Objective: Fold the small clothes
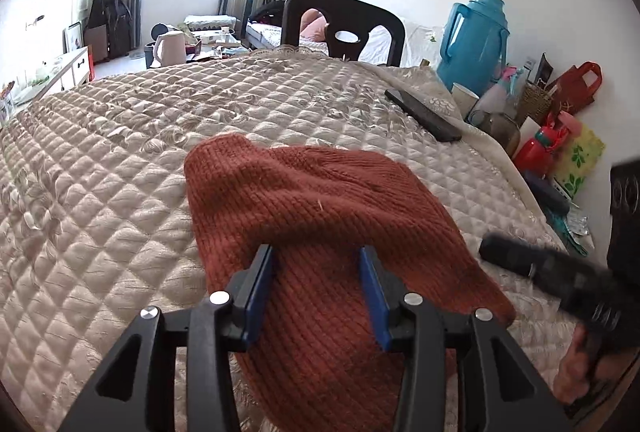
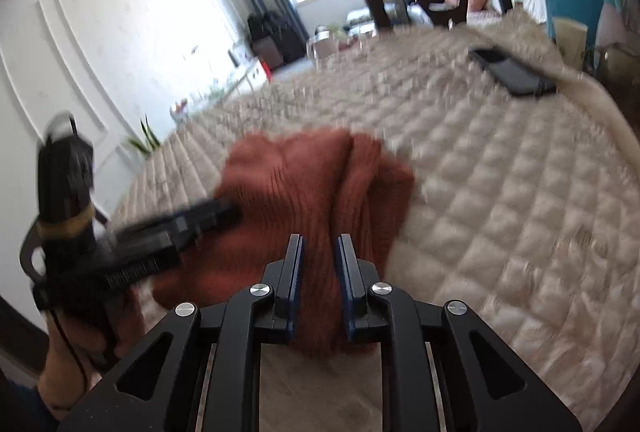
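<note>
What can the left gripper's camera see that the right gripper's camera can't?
Only the left wrist view shows the pink kettle, red bottle and red bag beside the bed. Only the right wrist view shows a green plant by the wall. Both show the rust-red knitted garment on the quilt, the black phone, dark chair and blue flask.

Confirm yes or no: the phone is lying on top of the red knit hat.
No: the phone lies on the quilt, apart from the hat.

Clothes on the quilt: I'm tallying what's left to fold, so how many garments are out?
1. A rust-red knitted garment lies on the quilted cover, directly ahead of both pairs of jaws. Anything beneath it or outside the views would be hidden.
</note>
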`<action>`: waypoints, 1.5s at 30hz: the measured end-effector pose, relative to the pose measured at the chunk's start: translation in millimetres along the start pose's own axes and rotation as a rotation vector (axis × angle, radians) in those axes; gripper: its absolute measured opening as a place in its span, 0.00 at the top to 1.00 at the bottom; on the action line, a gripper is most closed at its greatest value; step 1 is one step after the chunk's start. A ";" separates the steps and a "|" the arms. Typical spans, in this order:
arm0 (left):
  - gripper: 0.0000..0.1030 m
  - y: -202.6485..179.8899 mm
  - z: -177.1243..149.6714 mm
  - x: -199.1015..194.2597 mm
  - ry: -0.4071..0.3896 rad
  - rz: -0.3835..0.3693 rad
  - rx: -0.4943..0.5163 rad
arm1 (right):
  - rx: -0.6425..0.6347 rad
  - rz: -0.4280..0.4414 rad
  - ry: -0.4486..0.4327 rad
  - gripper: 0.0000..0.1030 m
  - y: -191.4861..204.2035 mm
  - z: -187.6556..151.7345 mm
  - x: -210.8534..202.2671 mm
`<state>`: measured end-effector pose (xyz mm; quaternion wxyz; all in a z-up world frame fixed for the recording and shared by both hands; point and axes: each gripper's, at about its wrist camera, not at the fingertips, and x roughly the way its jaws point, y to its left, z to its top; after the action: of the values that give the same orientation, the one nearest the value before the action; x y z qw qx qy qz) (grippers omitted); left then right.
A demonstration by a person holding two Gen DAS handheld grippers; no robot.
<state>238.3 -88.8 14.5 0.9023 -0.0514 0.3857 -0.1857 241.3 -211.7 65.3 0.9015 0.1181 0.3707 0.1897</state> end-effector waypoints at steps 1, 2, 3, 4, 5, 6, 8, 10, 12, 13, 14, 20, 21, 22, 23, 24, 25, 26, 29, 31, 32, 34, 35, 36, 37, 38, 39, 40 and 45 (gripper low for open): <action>0.56 2.4 3.3 -3.5 -0.006 -0.018 -0.012 | 0.004 0.014 -0.025 0.84 1.3 7.4 -2.6; 0.56 6.3 7.8 -7.7 -0.019 -0.032 -0.032 | 0.001 0.021 -0.030 0.84 3.3 12.0 -3.2; 0.56 8.9 12.5 -9.9 -0.031 -0.031 -0.045 | -0.013 0.023 -0.029 0.84 7.9 18.9 -1.0; 0.56 12.8 18.6 -11.2 -0.043 -0.017 -0.056 | -0.036 0.020 -0.027 0.84 12.3 24.9 2.1; 0.56 15.6 23.3 -8.6 -0.045 -0.003 -0.063 | -0.054 0.022 -0.020 0.84 16.1 29.7 6.6; 0.56 19.2 27.9 -1.7 -0.030 0.011 -0.073 | -0.064 0.031 -0.005 0.84 19.8 35.1 15.7; 0.56 24.5 31.1 21.5 0.033 0.028 -0.083 | -0.075 0.049 0.040 0.84 21.5 43.4 41.9; 0.55 29.6 25.0 42.5 0.088 0.054 -0.095 | -0.071 0.015 0.103 0.84 14.7 48.5 70.8; 0.53 29.6 19.3 42.2 0.052 0.060 -0.082 | -0.071 -0.020 0.127 0.91 4.8 49.9 86.7; 0.53 29.3 17.1 40.8 0.041 0.058 -0.083 | -0.079 -0.026 0.113 0.97 0.4 48.9 87.5; 0.53 29.7 15.5 40.0 0.034 0.055 -0.084 | -0.066 -0.030 0.102 1.00 -5.8 48.2 87.1; 0.51 33.0 17.4 39.3 0.036 0.035 -0.091 | 0.106 0.104 0.080 1.00 -37.6 43.9 84.4; 0.51 33.3 18.0 36.1 0.036 0.032 -0.090 | 0.119 0.109 0.082 1.00 -37.5 44.1 82.3; 0.51 33.1 18.9 30.9 0.031 0.026 -0.095 | 0.123 0.098 0.083 1.00 -34.9 43.7 76.0; 0.51 32.9 18.5 22.2 0.014 0.016 -0.102 | 0.107 0.081 0.073 0.98 -29.1 43.9 69.1; 0.51 31.3 17.3 13.3 -0.003 0.008 -0.099 | 0.074 0.055 0.053 0.98 -21.5 44.4 60.8; 0.51 28.5 15.6 5.9 -0.016 0.006 -0.087 | 0.029 0.032 0.035 0.98 -11.4 43.0 50.4; 0.51 24.1 12.3 -2.8 -0.031 0.004 -0.070 | -0.002 0.029 0.021 0.98 -3.3 40.7 41.7; 0.51 12.5 0.6 -16.2 -0.041 -0.020 -0.037 | -0.052 0.041 -0.004 0.98 14.5 29.9 24.4; 0.51 2.8 -9.1 -17.7 -0.037 -0.032 0.000 | -0.082 0.037 -0.007 0.98 20.9 22.0 21.3; 0.51 -1.3 -12.4 -16.2 -0.038 -0.023 0.023 | -0.095 0.020 0.006 0.98 21.2 18.0 24.6; 0.51 -8.6 -18.8 -10.2 -0.041 0.014 0.077 | -0.088 -0.040 0.070 1.00 10.0 10.9 43.2; 0.51 -10.1 -19.2 -9.1 -0.043 0.022 0.089 | -0.066 -0.015 0.071 1.00 1.1 9.2 46.8; 0.51 -10.0 -18.0 -9.6 -0.042 0.020 0.090 | -0.007 0.032 0.065 1.00 -9.2 10.7 45.1; 0.51 -9.1 -17.5 -9.8 -0.037 0.018 0.090 | 0.020 0.041 0.065 1.00 -13.1 12.5 43.5; 0.51 -8.5 -16.6 -10.4 -0.033 0.018 0.090 | 0.019 0.036 0.064 1.00 -13.5 13.2 41.6; 0.51 -8.3 -15.8 -13.1 -0.027 0.020 0.089 | 0.007 0.024 0.065 1.00 -10.5 13.1 39.1; 0.51 -7.9 -15.6 -18.4 -0.028 0.016 0.082 | -0.001 0.012 0.069 1.00 -6.7 13.0 35.5; 0.52 -8.8 -29.1 -44.6 -0.056 -0.047 0.053 | -0.066 0.014 0.016 0.98 19.2 4.4 4.5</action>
<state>186.7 -78.7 26.4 0.9092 -0.0417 0.3538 -0.2154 242.5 -192.9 72.4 0.9005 0.0894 0.3706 0.2092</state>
